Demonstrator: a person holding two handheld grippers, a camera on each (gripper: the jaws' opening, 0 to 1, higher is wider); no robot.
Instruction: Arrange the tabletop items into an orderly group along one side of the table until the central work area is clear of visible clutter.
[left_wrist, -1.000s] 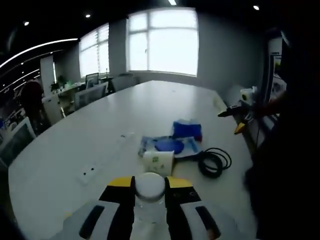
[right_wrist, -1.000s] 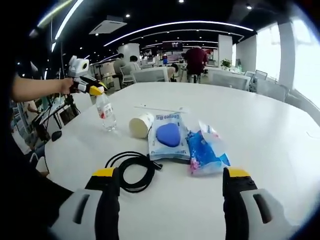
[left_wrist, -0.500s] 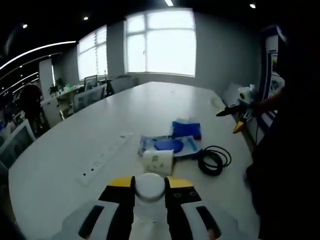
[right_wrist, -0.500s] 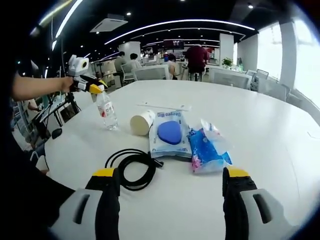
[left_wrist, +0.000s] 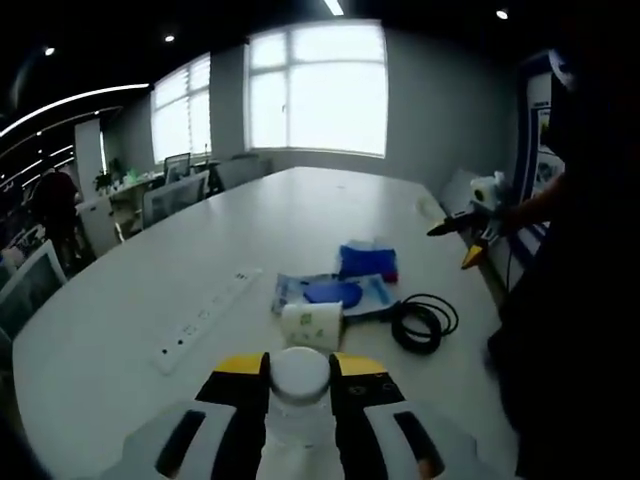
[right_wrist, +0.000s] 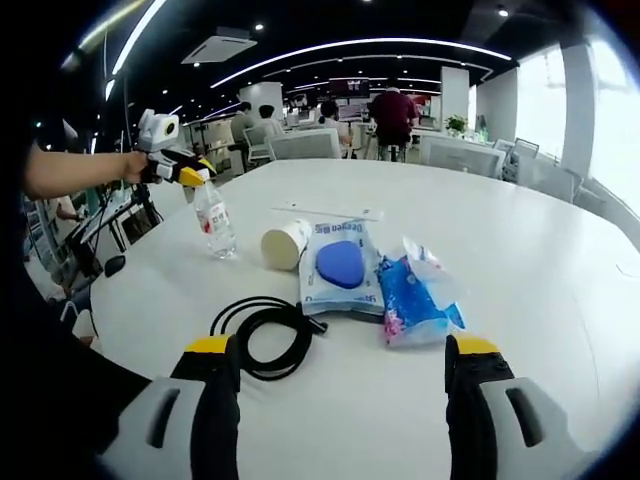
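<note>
Nothing on the table (right_wrist: 560, 300) has shifted. One bottle (right_wrist: 213, 222), one cup (right_wrist: 283, 246), two packets, one cable (right_wrist: 262, 335). Left gripper (right_wrist: 188, 174) clamps the bottle; right gripper (right_wrist: 340, 385) gapes, holding nothing.

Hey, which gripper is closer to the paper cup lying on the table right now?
Left. The left gripper, shut on the water bottle, is just beside the paper cup; the open right gripper hangs back beyond the black cable.

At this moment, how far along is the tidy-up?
Early. Nothing looks grouped at a side yet. In hand: the left tongs are shut on the water bottle, standing on the table. The right tongs are open and empty. Left: the paper cup, blue-pad packet, blue snack bag and black cable remain mid-table.
</note>
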